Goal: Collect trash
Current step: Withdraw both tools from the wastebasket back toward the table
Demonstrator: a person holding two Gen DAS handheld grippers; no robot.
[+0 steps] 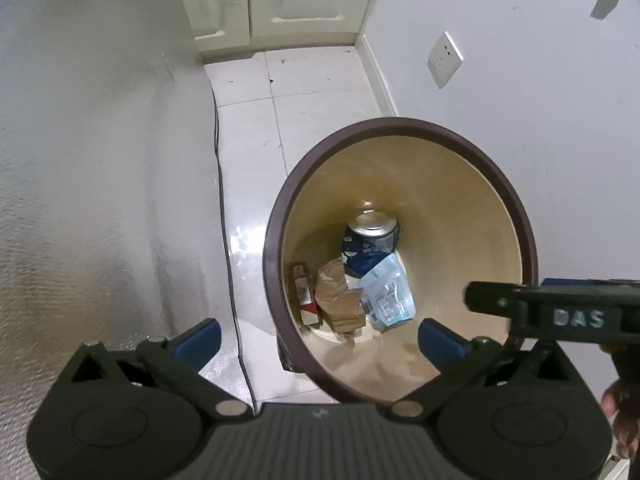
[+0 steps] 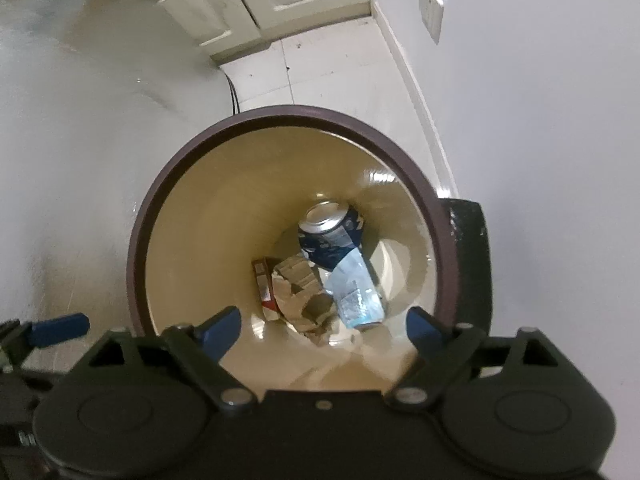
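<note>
A round bin with a brown rim (image 1: 400, 124) (image 2: 280, 114) and cream inside stands on the tiled floor below both grippers. At its bottom lie a blue drink can (image 1: 372, 240) (image 2: 332, 236), a pale blue plastic packet (image 1: 388, 292) (image 2: 356, 288), crumpled brown cardboard (image 1: 338, 300) (image 2: 300, 292) and a small red-brown box (image 1: 304, 292) (image 2: 264, 284). My left gripper (image 1: 320, 338) hangs over the bin's near left edge, open and holding nothing. My right gripper (image 2: 324, 330) is over the bin mouth, open, with nothing between its blue pads. Each gripper shows at the edge of the other's view.
A white wall with a socket (image 1: 445, 60) runs close along the bin's right side. A black cable (image 1: 224, 200) lies on the floor by a silvery textured surface (image 1: 80, 200) on the left. Cream cabinet doors (image 1: 280, 0) stand at the far end. A black object (image 2: 472, 264) sits against the bin.
</note>
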